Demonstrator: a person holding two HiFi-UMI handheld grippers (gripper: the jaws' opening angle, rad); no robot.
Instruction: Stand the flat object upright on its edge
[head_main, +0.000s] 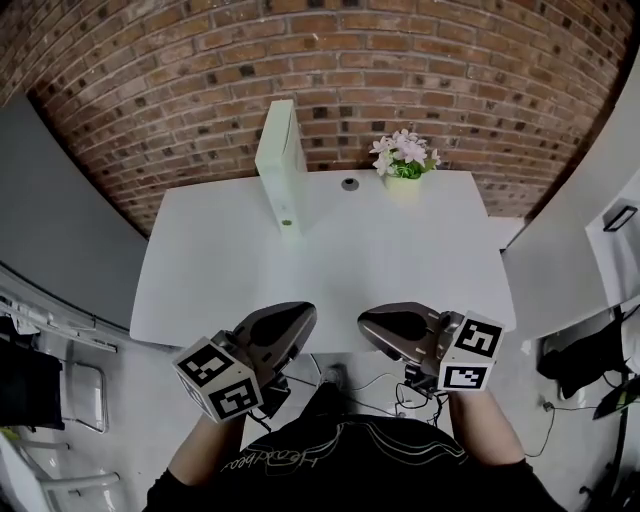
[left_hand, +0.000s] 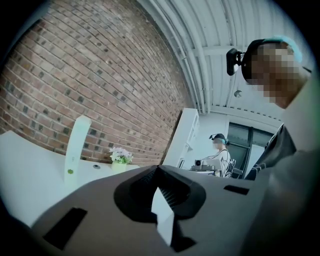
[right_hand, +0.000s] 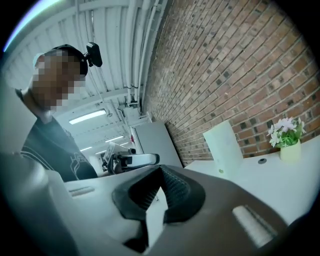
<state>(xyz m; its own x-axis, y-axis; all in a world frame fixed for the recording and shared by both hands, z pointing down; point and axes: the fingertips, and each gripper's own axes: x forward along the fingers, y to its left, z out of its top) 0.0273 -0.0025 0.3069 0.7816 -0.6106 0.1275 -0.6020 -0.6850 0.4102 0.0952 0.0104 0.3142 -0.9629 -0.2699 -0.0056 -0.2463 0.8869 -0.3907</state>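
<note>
- Your left gripper (head_main: 303, 314) hangs just off the near edge of the tabletop (head_main: 330, 270), its jaws closed together with nothing between them; the left gripper view (left_hand: 159, 171) shows the same.
- Your right gripper (head_main: 368, 322) is beside it, off the same near edge, its jaws also pressed together and empty, as the right gripper view (right_hand: 161, 172) confirms.
- The flat object (head_main: 279, 165), a pale white-green panel with a small green dot low on its face, stands upright on its edge at the far edge of the tabletop, left of the middle.
- A flower pot (head_main: 404, 165) with pale pink blossoms sits at the far edge of the tabletop, right of the middle; a small round grey fitting (head_main: 349, 184) is set into the tabletop between the pot and the panel.
- The tabletop is plain white and matte.
- A brick wall (head_main: 400, 60) rises right behind the tabletop's far edge.
- Cables (head_main: 385, 385) lie on the floor under the tabletop's near edge, and metal chair frames (head_main: 60, 400) stand off its left side.
- The left gripper view shows a ribbed ceiling (left_hand: 200, 50) with pipes above the tabletop, and another person (left_hand: 220, 150) well beyond it.
</note>
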